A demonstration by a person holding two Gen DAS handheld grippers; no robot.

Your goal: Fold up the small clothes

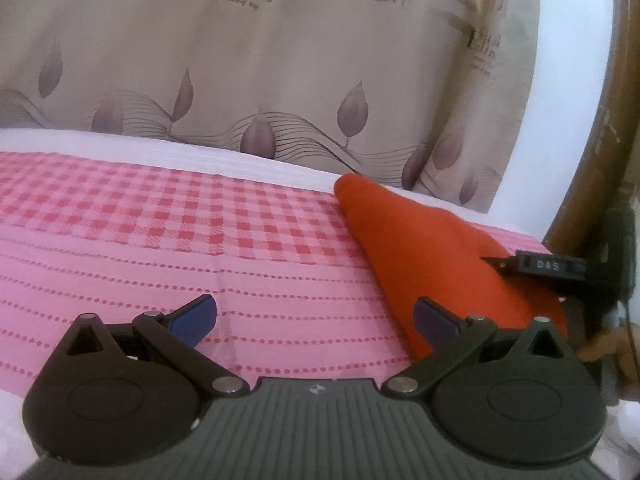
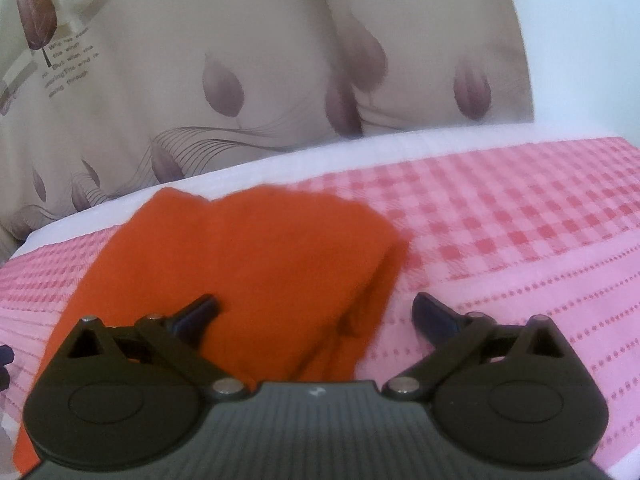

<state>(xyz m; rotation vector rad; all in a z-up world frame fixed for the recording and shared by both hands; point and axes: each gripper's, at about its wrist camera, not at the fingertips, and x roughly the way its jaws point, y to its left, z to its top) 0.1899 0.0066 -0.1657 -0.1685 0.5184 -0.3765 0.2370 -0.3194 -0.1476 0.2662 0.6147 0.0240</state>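
An orange-red garment (image 1: 432, 256) lies folded in layers on the pink checked cloth (image 1: 168, 216), at the right in the left wrist view. My left gripper (image 1: 316, 314) is open and empty, just left of the garment, its right finger by the garment's edge. In the right wrist view the garment (image 2: 256, 256) lies in front, folded edges at its right. My right gripper (image 2: 316, 312) is open and empty, low over the garment's near end, its left finger above the fabric. The right gripper also shows at the right edge of the left wrist view (image 1: 552, 268).
A beige curtain with leaf print (image 1: 280, 60) hangs right behind the surface. A white strip (image 1: 240, 156) borders the pink cloth at the back. A brown wooden frame (image 1: 608, 120) stands at the far right. Pink cloth (image 2: 520, 240) extends right of the garment.
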